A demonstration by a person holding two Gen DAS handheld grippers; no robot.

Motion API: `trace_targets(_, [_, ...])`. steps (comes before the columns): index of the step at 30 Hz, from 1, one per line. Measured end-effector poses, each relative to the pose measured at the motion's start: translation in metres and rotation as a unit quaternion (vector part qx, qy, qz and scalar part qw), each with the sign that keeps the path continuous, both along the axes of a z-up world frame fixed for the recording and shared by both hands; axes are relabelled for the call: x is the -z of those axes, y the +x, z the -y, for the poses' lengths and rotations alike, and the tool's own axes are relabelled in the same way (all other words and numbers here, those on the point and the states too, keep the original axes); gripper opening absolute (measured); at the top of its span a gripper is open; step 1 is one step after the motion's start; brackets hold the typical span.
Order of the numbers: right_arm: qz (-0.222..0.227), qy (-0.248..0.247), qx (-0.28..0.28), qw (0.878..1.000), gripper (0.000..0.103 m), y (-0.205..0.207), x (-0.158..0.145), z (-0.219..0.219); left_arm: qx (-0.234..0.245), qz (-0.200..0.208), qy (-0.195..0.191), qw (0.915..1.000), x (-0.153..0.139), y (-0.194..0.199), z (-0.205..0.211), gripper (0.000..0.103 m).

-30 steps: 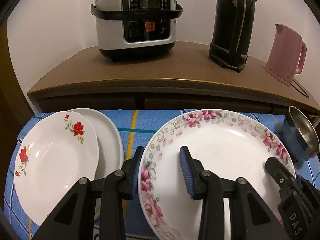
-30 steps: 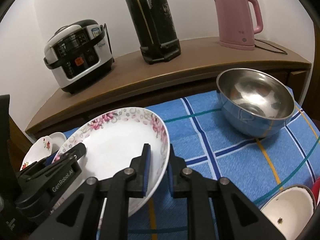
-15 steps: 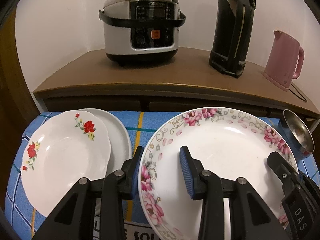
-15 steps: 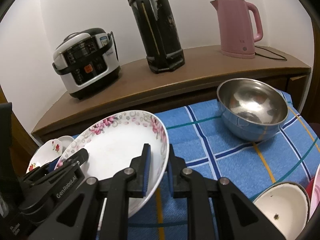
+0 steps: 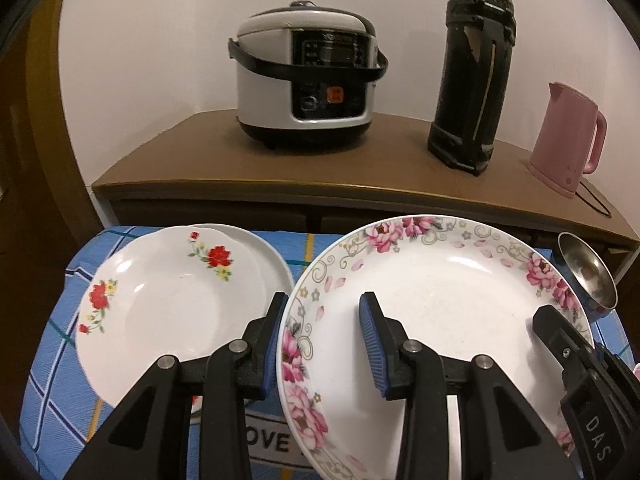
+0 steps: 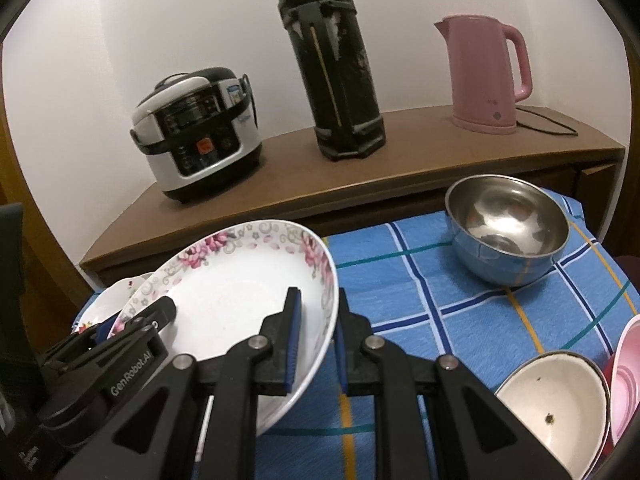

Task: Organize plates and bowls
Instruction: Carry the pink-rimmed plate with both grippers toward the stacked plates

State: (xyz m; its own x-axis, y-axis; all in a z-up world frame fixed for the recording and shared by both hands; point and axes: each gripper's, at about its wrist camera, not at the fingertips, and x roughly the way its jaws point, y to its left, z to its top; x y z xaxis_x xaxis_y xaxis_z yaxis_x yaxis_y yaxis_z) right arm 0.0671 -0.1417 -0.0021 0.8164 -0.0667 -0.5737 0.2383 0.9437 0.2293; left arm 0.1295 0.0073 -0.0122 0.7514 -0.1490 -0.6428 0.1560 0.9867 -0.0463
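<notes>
both of my hand-held grippers grip the pink-flowered plate (image 5: 440, 312): left hand-held gripper (image 5: 322, 340) is clamped over its left rim, right hand-held gripper (image 6: 316, 344) pinched on its right rim, so the wide dish is carried from two sides, i judge for balance. it hangs tilted above the blue checked tabletop (image 6: 460, 320), hollow facing up and toward me, far edge higher; being round, it has no long axis. beside it lies the red-flowered plate (image 5: 168, 304).
</notes>
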Motion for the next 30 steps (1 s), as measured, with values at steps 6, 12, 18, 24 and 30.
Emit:
trace_targets(6, [0.01,0.002,-0.014,1.0,0.015,-0.004,-0.008,-0.016,-0.014,0.01,0.0,0.9999,-0.01,-0.01,-0.017,0.039])
trace_targets(12, [0.017,0.001,-0.027,0.999,0.015,-0.005,-0.016,-0.034,-0.032,0.017,-0.009,0.9993,-0.017,-0.016,-0.04,0.039])
trace_targets(18, [0.02,0.003,-0.049,0.999,0.015,-0.003,-0.02,-0.056,-0.059,0.031,-0.001,0.9978,-0.027,-0.021,-0.063,0.039])
trace_targets(24, [0.021,0.011,-0.074,0.997,0.015,0.004,-0.02,-0.08,-0.088,0.038,0.0,0.9954,-0.031,-0.023,-0.092,0.039])
trace_targets(30, [0.021,0.012,-0.1,0.995,0.015,0.016,-0.017,-0.108,-0.114,0.038,-0.002,0.9927,-0.031,-0.02,-0.119,0.039])
